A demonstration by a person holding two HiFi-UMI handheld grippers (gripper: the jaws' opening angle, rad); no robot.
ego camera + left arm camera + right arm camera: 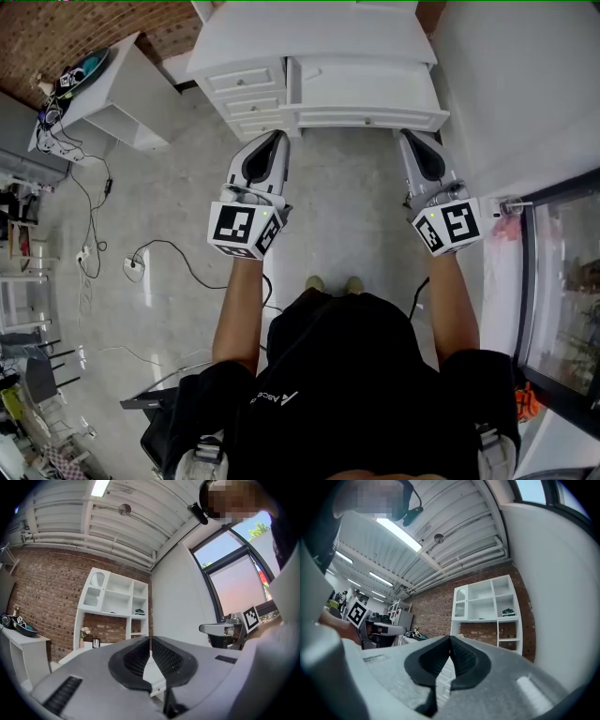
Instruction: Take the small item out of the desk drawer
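Note:
A white desk (309,37) stands in front of me at the top of the head view. It has a stack of small drawers (246,94) on its left and a wide drawer (370,119) in the middle. No small item shows anywhere. My left gripper (279,136) is held in the air just short of the small drawers, its jaws shut and empty (150,639). My right gripper (405,136) hovers by the wide drawer's right end, also shut with nothing in it (450,638). Both point at the desk and touch nothing.
A white shelf unit (115,597) sits on the desk against a brick wall. A low white side table (122,89) with clutter stands to the left. Cables (141,262) trail over the floor. A white wall (525,84) and a glazed window frame (562,281) close off the right.

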